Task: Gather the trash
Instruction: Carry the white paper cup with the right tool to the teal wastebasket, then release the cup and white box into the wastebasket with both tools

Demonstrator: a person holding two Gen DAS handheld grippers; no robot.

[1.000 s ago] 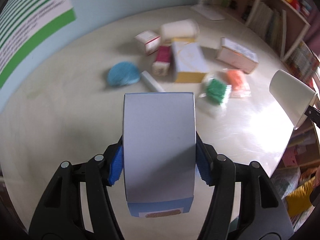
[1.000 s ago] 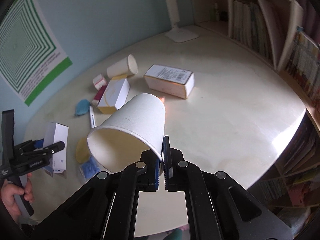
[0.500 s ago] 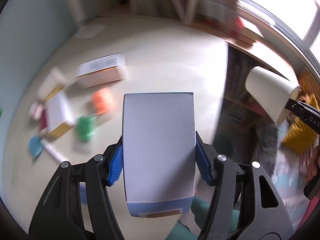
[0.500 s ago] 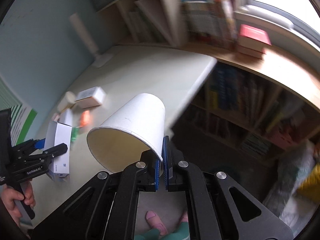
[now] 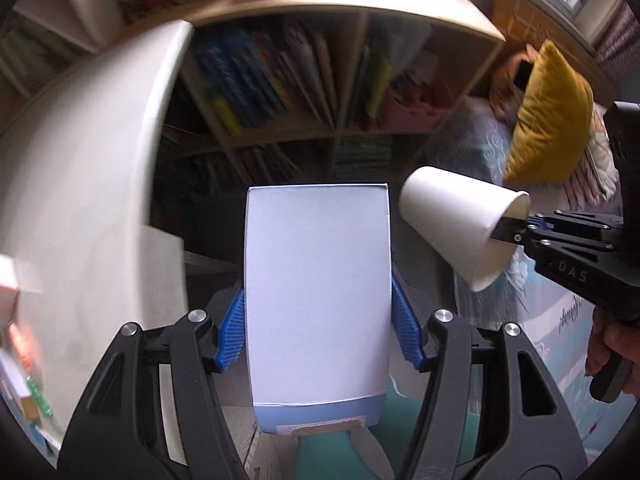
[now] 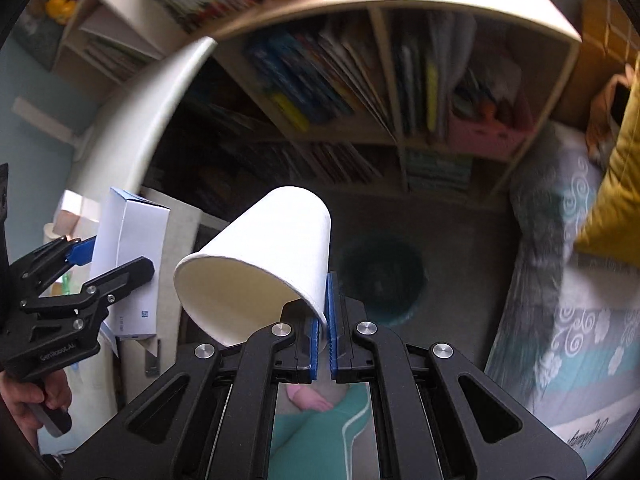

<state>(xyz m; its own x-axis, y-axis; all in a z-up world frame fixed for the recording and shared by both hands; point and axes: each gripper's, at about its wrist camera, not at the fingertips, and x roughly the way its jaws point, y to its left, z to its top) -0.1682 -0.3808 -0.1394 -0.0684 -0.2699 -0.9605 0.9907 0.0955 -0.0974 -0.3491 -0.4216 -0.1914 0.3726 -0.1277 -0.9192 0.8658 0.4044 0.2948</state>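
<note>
Hand-held gripper on the right pinches only the paper cup's thin rim above the dark bin, so a jolt could slip it free early.

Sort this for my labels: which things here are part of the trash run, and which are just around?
Job: box in left gripper; paper cup in right gripper; dark bin.
Around: bookshelf; yellow cushion; table.
</note>
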